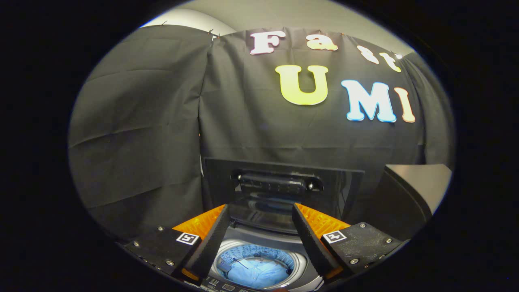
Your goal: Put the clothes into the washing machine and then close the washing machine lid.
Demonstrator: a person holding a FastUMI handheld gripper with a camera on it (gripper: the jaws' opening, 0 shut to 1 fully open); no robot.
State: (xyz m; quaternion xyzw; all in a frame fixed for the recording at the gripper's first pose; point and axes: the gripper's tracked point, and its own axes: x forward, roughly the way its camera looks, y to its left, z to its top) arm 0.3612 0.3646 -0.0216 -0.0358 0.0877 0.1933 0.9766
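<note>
A hand-held gripper hovers over a top-loading washer, its two fingers spread apart and holding nothing, the drum showing in the gap between them. A light blue garment lies crumpled at the bottom of the drum, so the loading half of the job looks done. The lid stands raised just beyond the fingertips, leaning back toward the black cloth wall, with a dark bar-shaped handle across its upper part. That lid is the piece left to deal with: a rigid, glossy hinged panel, probably light enough to swing with little effort, but likely slick on its flat face. The handle or the top edge looks the best place to take hold or to push, since the fingers could slip on the smooth panel. Once tipped past upright it may drop on its own, so a guided descent seems wiser than a shove. The garment, soft and limp, needs no further handling unless cloth is caught on the rim, which cannot be told from here.
</note>
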